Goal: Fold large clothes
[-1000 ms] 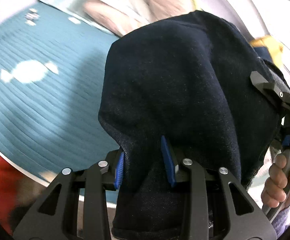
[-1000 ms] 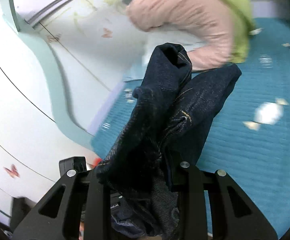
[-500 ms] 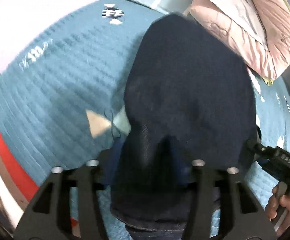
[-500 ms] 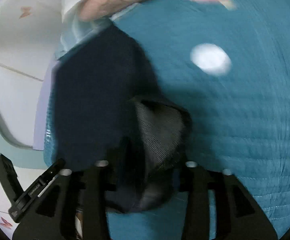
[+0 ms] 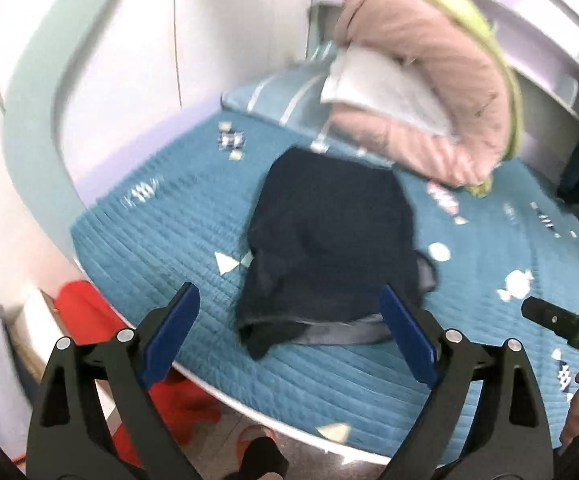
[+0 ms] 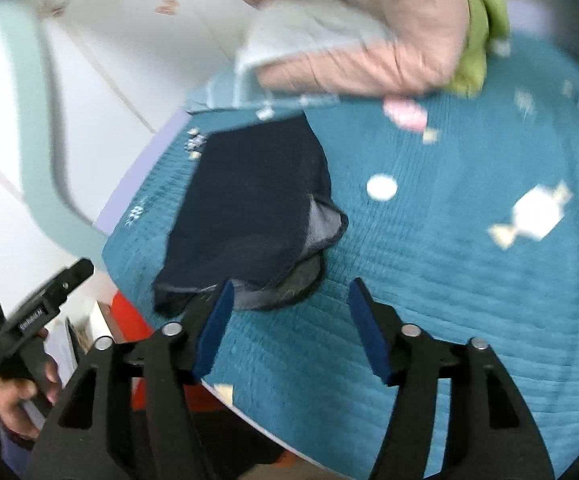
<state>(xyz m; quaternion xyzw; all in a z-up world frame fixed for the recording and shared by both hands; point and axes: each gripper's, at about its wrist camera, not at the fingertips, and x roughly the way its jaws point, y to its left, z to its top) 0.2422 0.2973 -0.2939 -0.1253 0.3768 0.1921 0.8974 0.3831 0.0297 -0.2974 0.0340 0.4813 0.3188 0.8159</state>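
Note:
A folded pair of dark blue jeans lies flat on the teal quilted bedspread, near the bed's front edge. My left gripper hovers above its near edge, jaws opening wide, blue pads clear of the cloth. Right of the jeans' near corner, my right gripper has its jaws opening too, nothing pressed between them. Each gripper shows at the edge of the other's view, held by a hand.
A pink and green padded jacket with a white garment is heaped at the back of the bed over a striped pillow. Something red sits on the floor by the bed's edge. White wardrobe doors stand on the left.
Both grippers held the jeans up a second ago. They laid them on the bed, let go, opened and drew back, so the folded jeans now lie free.

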